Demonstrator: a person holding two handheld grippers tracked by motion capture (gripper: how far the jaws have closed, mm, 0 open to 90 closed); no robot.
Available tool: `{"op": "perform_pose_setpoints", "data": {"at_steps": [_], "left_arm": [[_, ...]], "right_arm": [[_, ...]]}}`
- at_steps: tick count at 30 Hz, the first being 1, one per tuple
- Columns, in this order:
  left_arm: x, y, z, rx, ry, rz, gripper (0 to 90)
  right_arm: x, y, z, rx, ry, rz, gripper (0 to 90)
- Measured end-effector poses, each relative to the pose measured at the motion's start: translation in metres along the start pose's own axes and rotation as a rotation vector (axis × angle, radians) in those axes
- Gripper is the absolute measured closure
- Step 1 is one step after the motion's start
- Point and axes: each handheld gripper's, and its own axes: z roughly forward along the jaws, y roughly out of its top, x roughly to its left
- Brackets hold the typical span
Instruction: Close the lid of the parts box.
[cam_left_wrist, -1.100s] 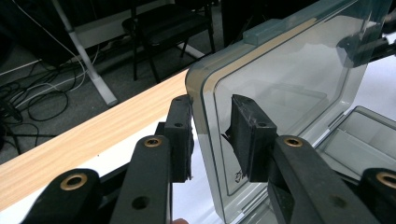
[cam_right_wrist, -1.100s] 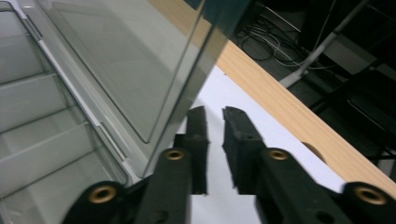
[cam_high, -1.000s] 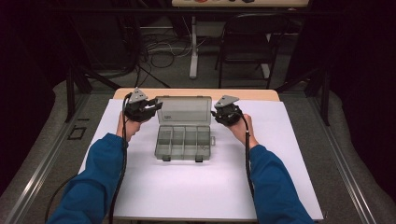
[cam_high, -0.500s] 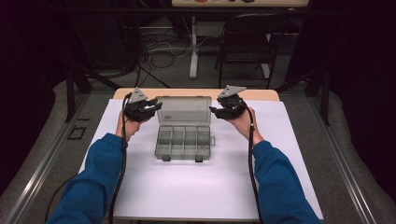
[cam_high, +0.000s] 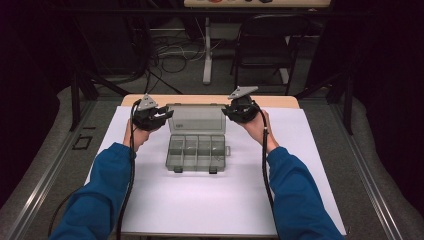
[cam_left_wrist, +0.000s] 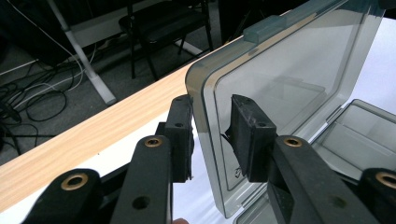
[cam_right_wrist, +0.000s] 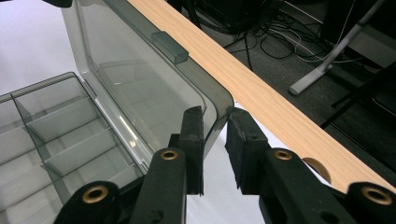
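Smoky grey transparent plastic is what we have between both sets of jaws: the raised lid (cam_high: 196, 119) of a compartment organizer box (cam_high: 196, 153) that stands open near the far middle of the white sheet (cam_high: 210, 200) covering the table. The tray part lies flat with its dividers showing, and the lid stands up from its far edge, tilted back a little toward the wooden table edge (cam_high: 210, 100).

Our left gripper (cam_high: 159, 116) sits at the lid's left corner. In the left gripper view its black jaws straddle the lid's (cam_left_wrist: 289, 79) side rim, one pad outside and one inside; the gap looks a little wider than the rim, so we cannot tell whether the pads press on it.

Our right gripper (cam_high: 233, 111) is at the lid's right corner. Its jaws have just been closing, and in the right gripper view the rounded corner of the lid (cam_right_wrist: 140, 88) stands between the two pads, which pinch it closely.

Both blue sleeves (cam_high: 295, 195) come in from the near edge.
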Motion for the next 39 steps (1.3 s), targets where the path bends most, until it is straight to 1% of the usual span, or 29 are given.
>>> {"op": "perform_pose_setpoints", "data": {"at_steps": [2,5,10,13,18,23,31,39], "left_arm": [[0.0,0.001,-0.001,0.001,0.004,0.009,67.8],[-0.001,0.002,-0.002,-0.008,0.011,0.009,65.2],[0.001,0.003,-0.005,-0.019,0.012,0.018,67.0],[0.001,0.003,-0.007,-0.008,-0.001,0.027,69.5],[0.001,0.004,-0.011,-0.002,-0.013,0.041,70.8],[0.001,0.003,-0.015,0.008,-0.037,0.047,72.6],[-0.002,0.002,-0.022,0.017,-0.064,0.057,74.4],[-0.006,-0.001,-0.029,0.017,-0.079,0.066,75.9]], "right_arm": [[0.001,0.0,-0.001,0.004,0.002,-0.002,76.9],[0.001,0.001,-0.001,0.006,0.003,-0.005,77.2],[0.003,0.001,-0.002,0.01,0.006,-0.01,77.5],[0.004,0.002,-0.003,0.01,0.007,-0.017,77.8],[0.005,0.002,-0.004,0.014,0.008,-0.027,78.0],[0.008,0.001,-0.007,0.015,0.008,-0.037,78.3],[0.013,-0.002,-0.012,0.01,0.016,-0.049,79.0],[0.018,-0.004,-0.017,0.007,0.017,-0.067,79.3]]}}
